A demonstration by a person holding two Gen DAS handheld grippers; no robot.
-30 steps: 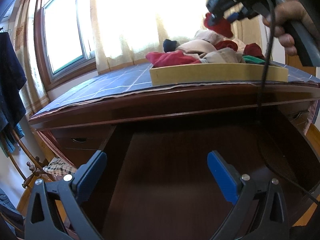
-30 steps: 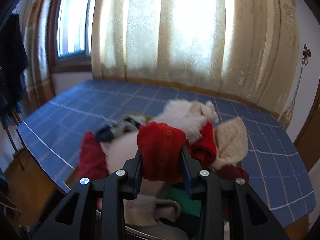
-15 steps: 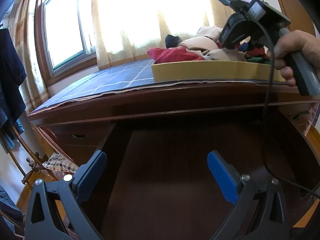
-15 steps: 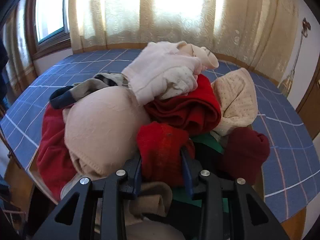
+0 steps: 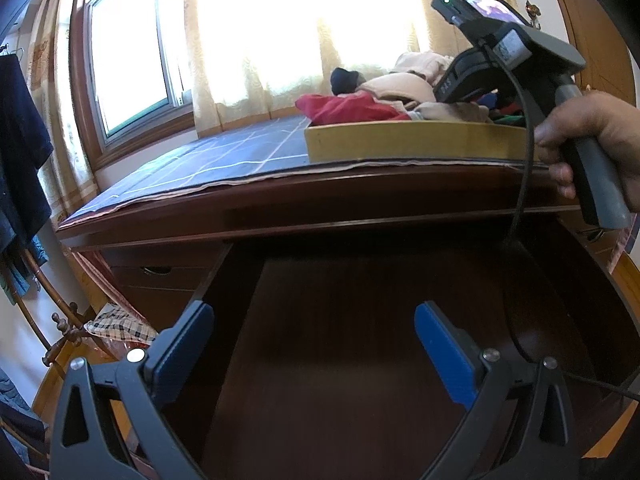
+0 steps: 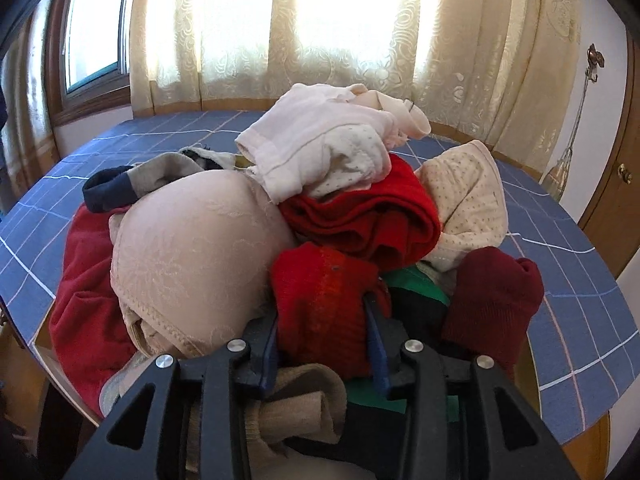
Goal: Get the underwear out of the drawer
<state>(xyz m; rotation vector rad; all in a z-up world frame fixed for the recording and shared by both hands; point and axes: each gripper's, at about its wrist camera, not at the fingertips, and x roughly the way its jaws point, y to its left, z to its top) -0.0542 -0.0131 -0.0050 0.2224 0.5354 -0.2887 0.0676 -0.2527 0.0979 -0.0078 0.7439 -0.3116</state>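
On the blue checked cloth [image 6: 100, 184] a tray [image 5: 400, 144] is heaped with underwear; the drawer [image 5: 360, 320] looks bare. A red garment [image 6: 320, 300], between the just-widening right gripper [image 6: 322, 344] jaws, is apparently being released; withdrawal follows. The left gripper [image 5: 316, 344] is held wide, with nothing in it

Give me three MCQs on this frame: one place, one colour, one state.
1. Where is the pile of underwear?
A. in a tray on the dresser top
B. inside the open drawer
C. on the floor

2. What colour is the piece between the right gripper fingers?
A. green
B. red
C. white

3. How does the left gripper stand?
A. shut on a sock
B. shut on nothing
C. open, nothing in it

Answers:
1 A: the tray sits on the blue cloth.
2 B: the red piece sits between the blue pads.
3 C: its fingers stand wide apart over the open drawer.
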